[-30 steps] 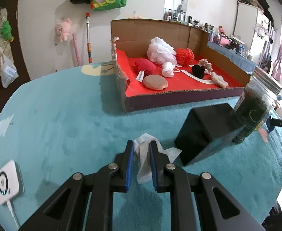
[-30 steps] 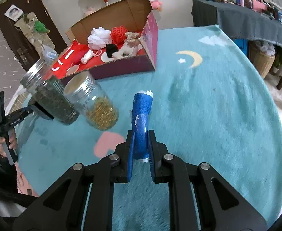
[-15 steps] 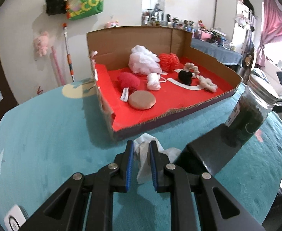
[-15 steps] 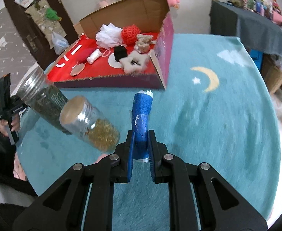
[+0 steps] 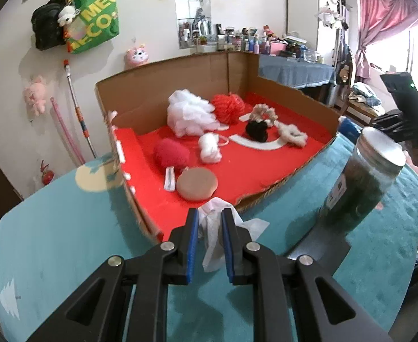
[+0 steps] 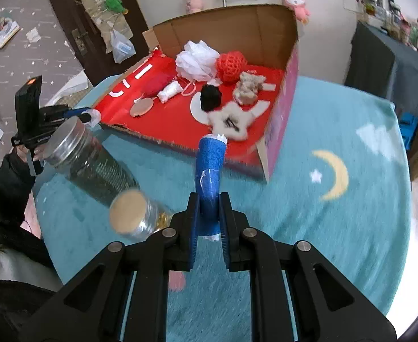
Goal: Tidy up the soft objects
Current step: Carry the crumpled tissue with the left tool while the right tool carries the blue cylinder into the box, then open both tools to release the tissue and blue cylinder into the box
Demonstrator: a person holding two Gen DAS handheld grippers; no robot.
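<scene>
Over the teal rug, both grippers are closing in on the cardboard box (image 5: 180, 91). Left gripper (image 5: 210, 245) is pinching a white tissue wad (image 5: 211, 228) right at the box's near edge; right gripper (image 6: 209, 219) is clamping a blue foam roll (image 6: 210, 171) just short of it. Risk-wise, that loosely trailing tissue is looking ready to snag the torn rim, and the dark jar (image 6: 95, 162) is sitting close enough to get knocked. Compared to a second ago, the box is looming much nearer in both views.
</scene>
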